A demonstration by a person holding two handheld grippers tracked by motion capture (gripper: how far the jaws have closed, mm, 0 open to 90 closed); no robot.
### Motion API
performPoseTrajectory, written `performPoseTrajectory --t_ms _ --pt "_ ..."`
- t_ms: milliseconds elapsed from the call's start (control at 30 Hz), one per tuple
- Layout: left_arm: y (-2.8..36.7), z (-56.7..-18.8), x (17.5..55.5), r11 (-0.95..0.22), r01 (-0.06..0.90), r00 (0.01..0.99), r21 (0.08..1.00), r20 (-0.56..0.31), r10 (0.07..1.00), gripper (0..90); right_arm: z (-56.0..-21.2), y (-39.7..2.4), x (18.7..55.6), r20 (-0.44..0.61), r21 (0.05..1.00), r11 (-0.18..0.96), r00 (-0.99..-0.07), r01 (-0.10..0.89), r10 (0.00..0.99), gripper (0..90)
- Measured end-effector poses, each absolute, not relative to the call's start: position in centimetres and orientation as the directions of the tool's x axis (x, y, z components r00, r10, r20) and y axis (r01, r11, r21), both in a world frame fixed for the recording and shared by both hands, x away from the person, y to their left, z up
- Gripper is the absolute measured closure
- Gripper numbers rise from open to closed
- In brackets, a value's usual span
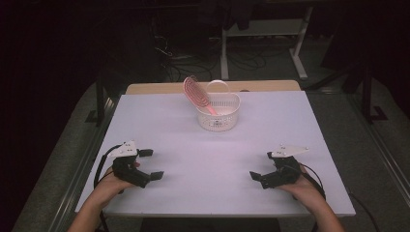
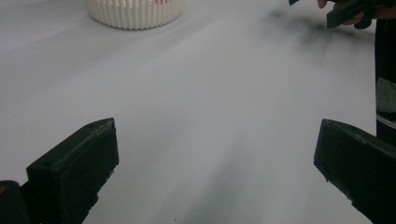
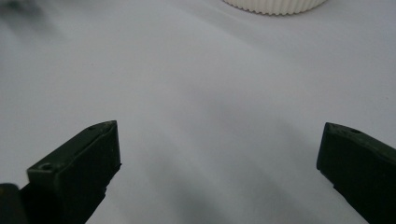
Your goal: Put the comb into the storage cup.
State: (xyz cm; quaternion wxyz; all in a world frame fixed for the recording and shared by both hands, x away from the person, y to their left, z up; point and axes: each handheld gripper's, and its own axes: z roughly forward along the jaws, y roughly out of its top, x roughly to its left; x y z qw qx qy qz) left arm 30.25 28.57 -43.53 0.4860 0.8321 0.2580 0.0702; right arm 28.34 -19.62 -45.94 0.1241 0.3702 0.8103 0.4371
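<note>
- The left gripper point(image 1: 151, 164) sits at the near left of the white table point(image 1: 169, 125). A hand point(image 1: 109, 186) holds it from behind.
- Its two black jaws are wide apart. Nothing is between them, just bare table.
- A grey plate sits on top of it, and a black cable loops off its left side.
- In the left gripper view, the left gripper point(image 2: 215, 154) points over the table, with the basket point(image 2: 135, 11) far ahead at the top left and the right gripper point(image 2: 345, 11) at the top right.
- The basket point(image 1: 218, 112) is white and round, with ribbed sides. It stands upright at the far middle of the table, well away from both grippers.
- A pink brush point(image 1: 196, 94) stands in the basket. Its wide end sticks up and leans to the left over the rim.
- A see-through round thing, maybe a lid, leans at the back of the basket. It is too faint to be sure.
- The right gripper point(image 1: 262, 166) sits at the near right of the table, held by the other hand point(image 1: 302, 186).
- Its jaws are wide apart too, and hold nothing.
- In the right gripper view, the right gripper point(image 3: 217, 151) hangs low over the table, with the basket point(image 3: 275, 5) far ahead at the top.
- The two grippers are well apart and turn in toward each other.
</note>
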Motion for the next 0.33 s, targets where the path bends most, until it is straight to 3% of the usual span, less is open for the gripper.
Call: performPoseTrajectory --t_ms 333 --pt "28.54 -43.61 30.26 -0.398 0.363 0.856 0.843 -0.133 0.499 0.0 -46.01 -19.57 28.40 0.122 0.801 0.347 -0.700 0.488 0.704 0.0"
